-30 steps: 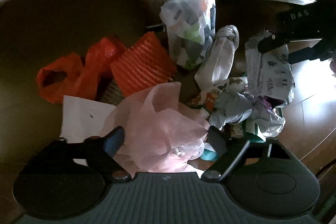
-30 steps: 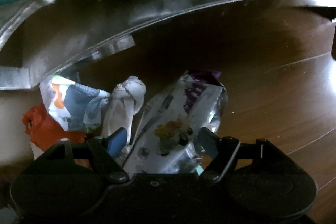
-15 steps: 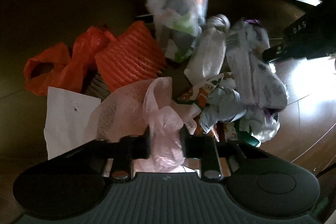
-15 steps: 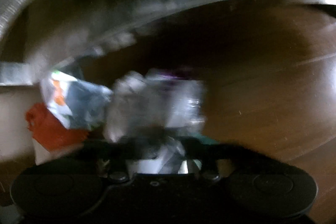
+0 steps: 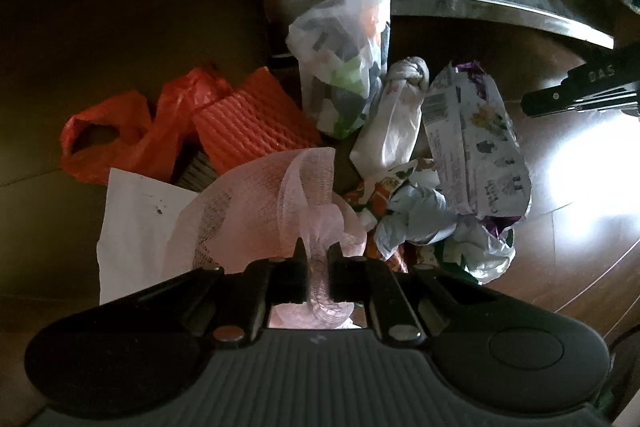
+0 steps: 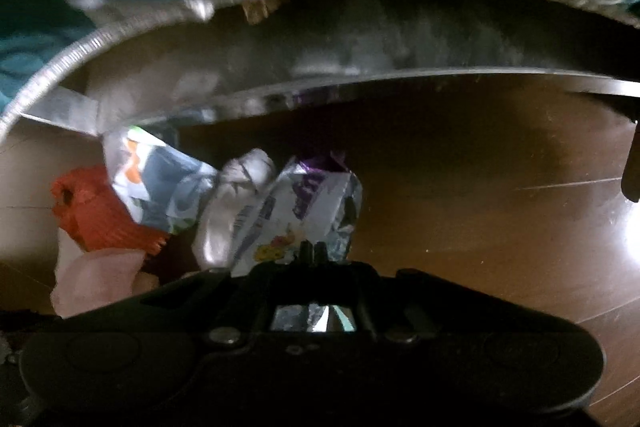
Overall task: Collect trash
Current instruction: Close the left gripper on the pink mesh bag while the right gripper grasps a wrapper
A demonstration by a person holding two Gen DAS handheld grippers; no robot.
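— Grips?
— Left gripper (image 5: 318, 267) clenched on pink mesh (image 5: 276, 203) at the trash pile's near edge; right gripper (image 6: 312, 253) pinching the foil wrapper (image 6: 304, 207) — floor side.
— Handling?
— Light, limp, likely slippery — take bunched folds, not loose edges.

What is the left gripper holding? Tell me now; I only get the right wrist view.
Observer: The left gripper is shut on a pink mesh net, pinching a fold of it.
Operator: My right gripper has the printed wrapper. Report what lies left of that net.
Observer: A white paper sheet, partly under the net.
Operator: Name what is beyond it.
Observer: An orange plastic bag, crumpled, with an open handle loop.
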